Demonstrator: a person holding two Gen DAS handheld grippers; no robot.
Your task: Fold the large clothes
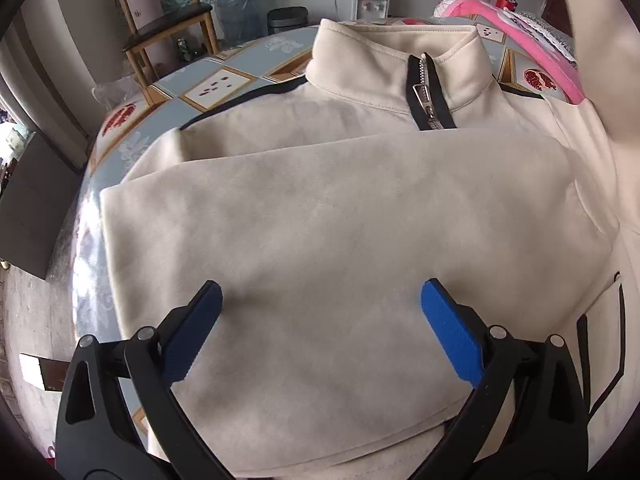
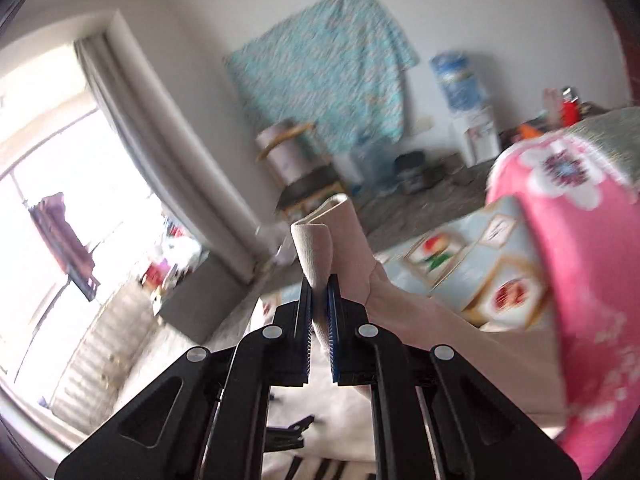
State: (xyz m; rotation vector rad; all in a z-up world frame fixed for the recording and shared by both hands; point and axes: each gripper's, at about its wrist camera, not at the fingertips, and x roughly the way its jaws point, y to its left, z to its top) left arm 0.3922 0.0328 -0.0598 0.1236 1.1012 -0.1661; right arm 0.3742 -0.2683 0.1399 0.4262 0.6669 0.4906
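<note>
left gripper: the black two-finger left gripper with blue pads (image 1: 320,300) hovers over the garment, fingers spread wide apart, nothing between them.
garment: a cream fleece pullover with a stand-up collar and black-edged half zip (image 1: 332,216) lies flat on the round table with a blue pomegranate-print cover (image 1: 224,76); one side is folded across the chest, collar away from the camera, zip partly open.
sleeve cuff: the pullover's ribbed cream sleeve cuff (image 2: 320,248) is lifted off the table, sticking up past the fingertips.
right gripper: the black right gripper with blue pads (image 2: 319,304) has its fingers pressed together on that cuff; the view is blurred.
containers: a dark lidded bin (image 1: 287,19) stands on the floor behind the table; contents hidden. a blue water bottle (image 2: 456,80) sits on a white dispenser.
far right: a pink flowered cloth (image 2: 580,240) covers the table's edge.
</note>
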